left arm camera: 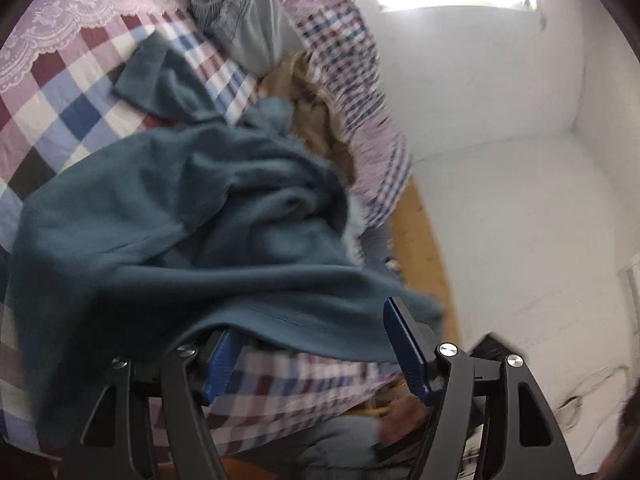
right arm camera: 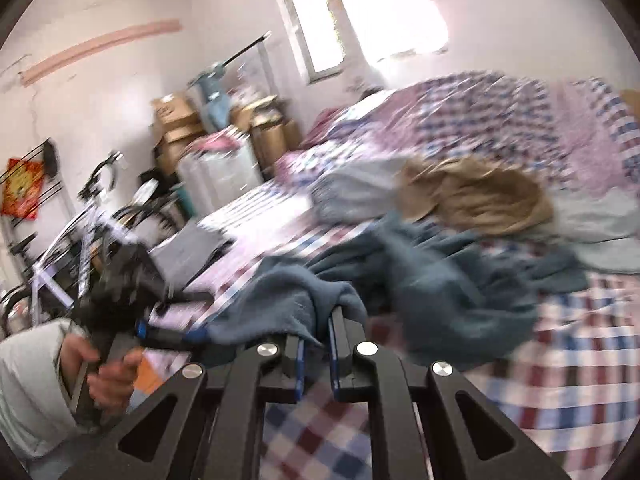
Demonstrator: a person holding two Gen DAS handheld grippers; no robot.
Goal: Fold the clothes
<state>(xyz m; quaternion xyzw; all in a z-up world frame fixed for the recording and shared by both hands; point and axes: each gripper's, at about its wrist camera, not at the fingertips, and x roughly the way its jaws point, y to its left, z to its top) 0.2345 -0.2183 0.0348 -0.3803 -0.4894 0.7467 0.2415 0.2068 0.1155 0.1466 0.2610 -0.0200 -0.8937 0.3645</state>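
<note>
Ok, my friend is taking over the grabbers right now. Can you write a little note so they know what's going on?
Left gripper: open, teal top's hem draped over its fingers, not pinched.
Right gripper: shut on the teal top.
Teal top lies bunched on the checked bedcover, not folded yet.
Tan garment and grey garment wait behind it, unfolded.
Left to do: spread the teal top flat, fold it, then the others.

home bedroom: bed w/ checked sheet [right arm camera: 568,360], bike [right arm camera: 80,216], stacked cardboard boxes [right arm camera: 176,120], window [right arm camera: 360,12].
</note>
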